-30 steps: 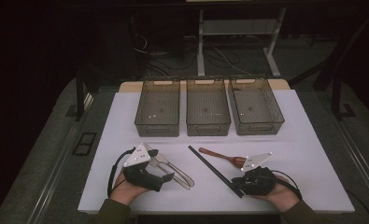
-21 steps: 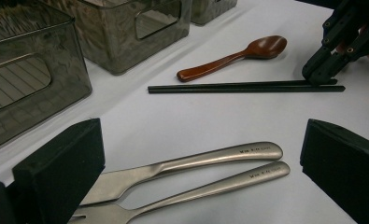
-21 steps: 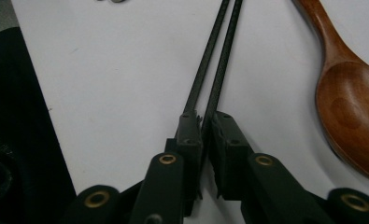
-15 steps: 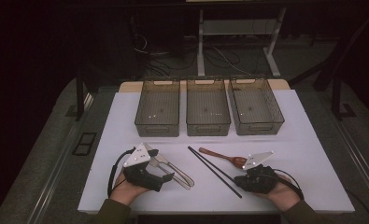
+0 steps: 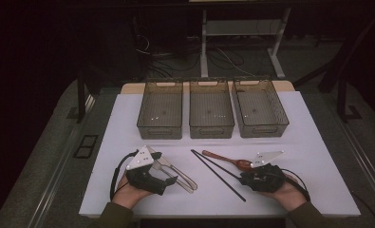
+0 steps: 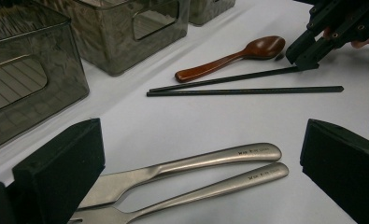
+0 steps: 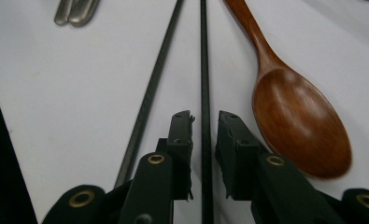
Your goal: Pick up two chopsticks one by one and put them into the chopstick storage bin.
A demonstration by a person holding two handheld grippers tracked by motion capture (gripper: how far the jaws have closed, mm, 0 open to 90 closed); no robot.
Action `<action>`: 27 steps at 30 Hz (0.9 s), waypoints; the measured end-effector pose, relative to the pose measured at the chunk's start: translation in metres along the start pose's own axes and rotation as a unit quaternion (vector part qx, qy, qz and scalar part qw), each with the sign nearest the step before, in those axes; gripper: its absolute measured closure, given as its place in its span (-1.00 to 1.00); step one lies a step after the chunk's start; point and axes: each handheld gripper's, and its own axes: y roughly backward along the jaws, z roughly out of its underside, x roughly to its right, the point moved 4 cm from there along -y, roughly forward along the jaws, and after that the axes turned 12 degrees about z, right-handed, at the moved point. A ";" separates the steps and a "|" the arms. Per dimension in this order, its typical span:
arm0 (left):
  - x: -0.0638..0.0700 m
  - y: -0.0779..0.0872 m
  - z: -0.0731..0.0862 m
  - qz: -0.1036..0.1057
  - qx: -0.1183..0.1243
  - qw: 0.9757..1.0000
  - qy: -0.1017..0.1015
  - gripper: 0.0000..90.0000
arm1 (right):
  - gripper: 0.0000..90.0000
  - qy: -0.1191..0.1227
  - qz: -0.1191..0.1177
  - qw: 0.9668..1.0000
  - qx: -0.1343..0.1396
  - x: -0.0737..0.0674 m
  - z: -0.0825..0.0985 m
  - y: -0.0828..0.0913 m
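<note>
High view: the right hand-held gripper [image 5: 244, 178] lies low on the white table [image 5: 318, 156] at the near ends of two black chopsticks [image 5: 218, 175], a wooden spoon [image 5: 229, 160] just beyond it; the left hand-held gripper [image 5: 173, 179] rests over a pair of steel utensils [image 5: 178, 172]. Left gripper view: its jaws stand wide apart, released, with the steel utensils' handles lying between them untouched. Right gripper view: the jaws have just been opening and straddle one chopstick [image 7: 204, 93] with a slim gap each side, not clamped, the other chopstick [image 7: 149, 93] left of them.
</note>
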 end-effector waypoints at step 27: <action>0.001 -0.001 0.000 0.001 -0.001 1.000 -0.001 -1.00 | 0.86 0.015 0.020 1.000 0.009 0.000 -0.005 -0.014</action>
